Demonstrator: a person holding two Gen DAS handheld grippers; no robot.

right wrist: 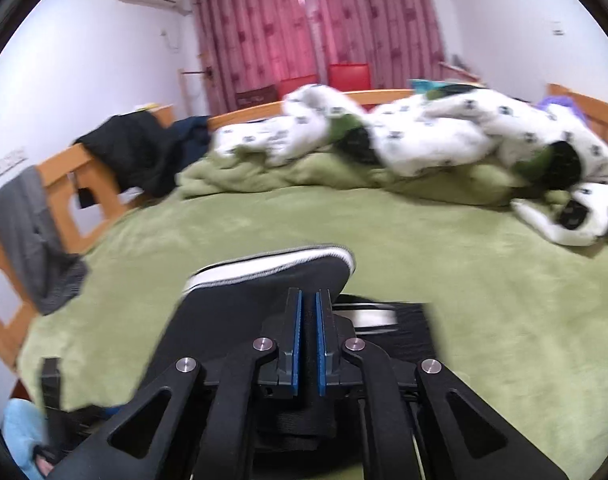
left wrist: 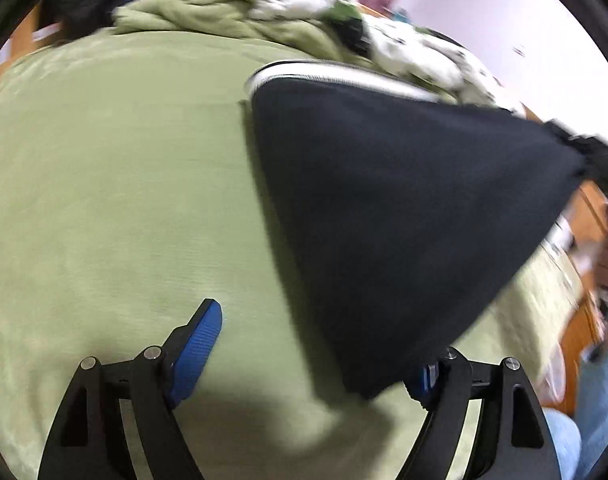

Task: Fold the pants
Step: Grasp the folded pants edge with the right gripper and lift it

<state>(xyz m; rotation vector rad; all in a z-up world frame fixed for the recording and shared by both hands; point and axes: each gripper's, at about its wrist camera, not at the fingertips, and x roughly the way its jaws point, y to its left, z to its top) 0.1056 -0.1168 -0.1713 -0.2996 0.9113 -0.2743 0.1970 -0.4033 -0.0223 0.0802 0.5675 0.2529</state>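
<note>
The right gripper (right wrist: 308, 340), pads pinched nearly together on a corner of the dark pants (left wrist: 404, 208), holds them raised over the green bedspread (left wrist: 104, 180), hanging toward the right pad of the wide-open, empty left gripper (left wrist: 312, 364)
</note>
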